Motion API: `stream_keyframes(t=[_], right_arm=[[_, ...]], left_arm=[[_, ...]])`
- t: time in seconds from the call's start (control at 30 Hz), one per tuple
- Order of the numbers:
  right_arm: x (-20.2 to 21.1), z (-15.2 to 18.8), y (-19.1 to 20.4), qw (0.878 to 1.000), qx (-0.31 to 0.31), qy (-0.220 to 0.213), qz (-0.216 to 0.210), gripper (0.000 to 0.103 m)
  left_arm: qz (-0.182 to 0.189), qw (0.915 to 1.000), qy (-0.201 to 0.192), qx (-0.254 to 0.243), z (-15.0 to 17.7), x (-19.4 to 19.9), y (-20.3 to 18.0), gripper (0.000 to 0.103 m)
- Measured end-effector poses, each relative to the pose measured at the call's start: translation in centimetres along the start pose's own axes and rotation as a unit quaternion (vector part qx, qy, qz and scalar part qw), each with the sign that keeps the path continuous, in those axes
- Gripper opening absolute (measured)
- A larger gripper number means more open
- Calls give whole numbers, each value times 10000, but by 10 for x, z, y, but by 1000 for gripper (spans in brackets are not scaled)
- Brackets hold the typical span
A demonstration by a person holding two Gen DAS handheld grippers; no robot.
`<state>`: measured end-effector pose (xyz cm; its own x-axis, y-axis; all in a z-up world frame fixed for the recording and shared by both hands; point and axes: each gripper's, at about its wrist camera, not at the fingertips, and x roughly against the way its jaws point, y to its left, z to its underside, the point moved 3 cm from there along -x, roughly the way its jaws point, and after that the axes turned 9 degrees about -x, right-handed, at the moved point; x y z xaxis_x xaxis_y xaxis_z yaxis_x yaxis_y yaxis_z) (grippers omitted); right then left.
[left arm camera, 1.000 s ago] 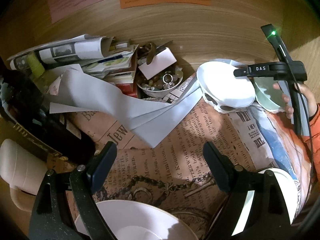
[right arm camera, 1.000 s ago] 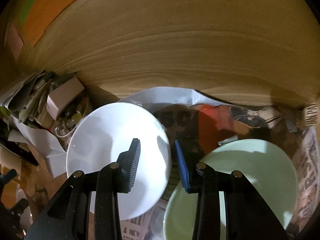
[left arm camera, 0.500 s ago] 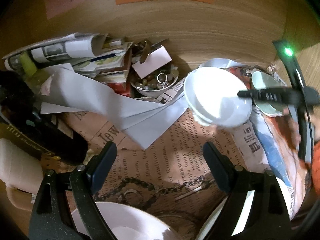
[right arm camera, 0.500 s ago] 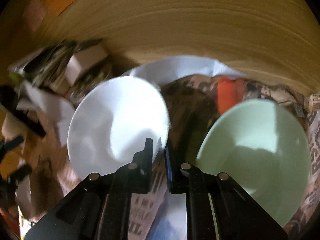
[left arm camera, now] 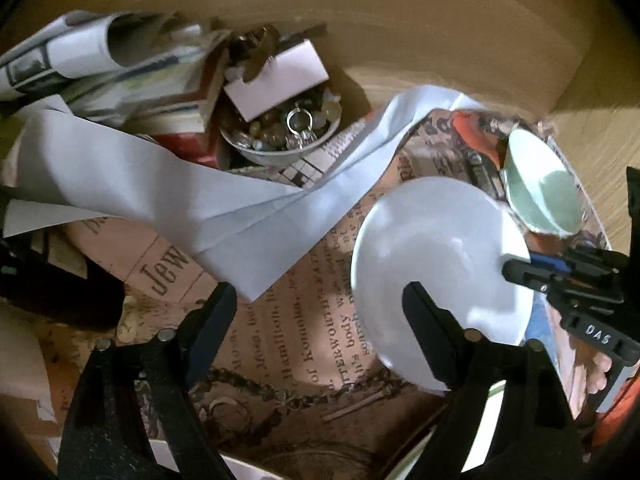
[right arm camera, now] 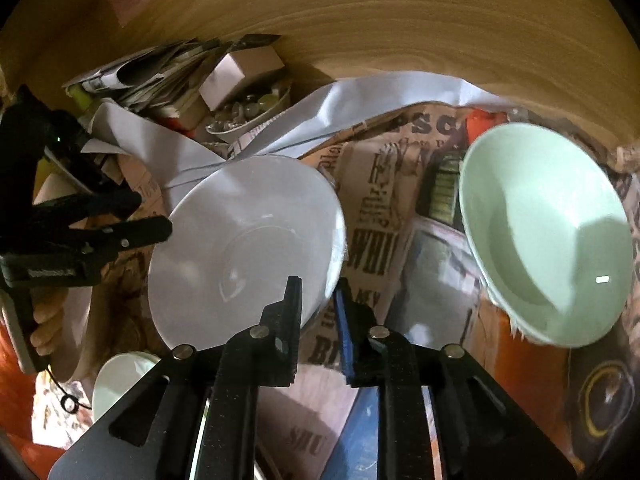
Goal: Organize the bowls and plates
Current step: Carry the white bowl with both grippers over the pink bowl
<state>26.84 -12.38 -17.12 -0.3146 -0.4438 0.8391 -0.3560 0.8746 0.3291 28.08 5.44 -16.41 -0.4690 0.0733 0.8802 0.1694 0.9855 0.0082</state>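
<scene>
Two grippers in view. Right gripper (right arm camera: 318,300) pinches the near rim of the white bowl (right arm camera: 244,248), one finger inside the rim, the blue-padded one outside, bowl tilted and lifted over the newsprint table cover (right arm camera: 372,216). From the left wrist view the same white bowl (left arm camera: 436,276) sits at 3 o'clock, right gripper (left arm camera: 516,268) clamped on its right edge. Left gripper (left arm camera: 316,316) spread wide, holding nothing, hovering over the printed cover. Green bowl (right arm camera: 548,236) at 3 o'clock in the right view, tilted, apart from the white one; in the left view green bowl (left arm camera: 540,184) at 2 o'clock, just beyond the white bowl. Small bowl of beads (left arm camera: 280,128) at 12 o'clock, beside a stack of papers (left arm camera: 120,68) at 10. White paper sheets (left arm camera: 224,208) fan across the middle. Another pale bowl (right arm camera: 120,380) at 8 o'clock in the right view.
</scene>
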Motion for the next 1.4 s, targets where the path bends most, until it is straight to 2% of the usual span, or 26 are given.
stream_keyframes(t=[0.2,0.3,0.33,0.4,0.5,0.67,0.8,1.07,1.4], right_arm=[[0,7,-9,9992,-325,103,-208,19],[-3,8,-7,9993,-322,46,-195,19],[-4,8,-5,9995,-269,-1,-150,19],[-5,8,-2,9998,-193,-73,-76,19],[-3,8,-1,9996,-231,-146,-92,19],[0,8,-2,9991,-357,-210,-56,17],[13,6,0,9983,-422,-392,-68,15],[50,7,22,9960,-332,-825,-92,15],[83,25,63,9920,-107,-1235,-222,15]], left_arm=[[264,9992,249,-183,3,-13,-8,58],[334,9986,277,-312,3,-15,-14,41],[363,9983,292,-346,3,-17,-16,33],[455,9977,299,-406,3,-18,-19,27],[388,9975,209,-550,3,-15,-24,14],[124,9968,95,-779,2,-13,-31,13],[77,9969,-71,-782,3,-5,-30,13],[87,9943,-723,-782,10,44,-25,13],[24,9882,-1388,-643,42,104,-18,13]])
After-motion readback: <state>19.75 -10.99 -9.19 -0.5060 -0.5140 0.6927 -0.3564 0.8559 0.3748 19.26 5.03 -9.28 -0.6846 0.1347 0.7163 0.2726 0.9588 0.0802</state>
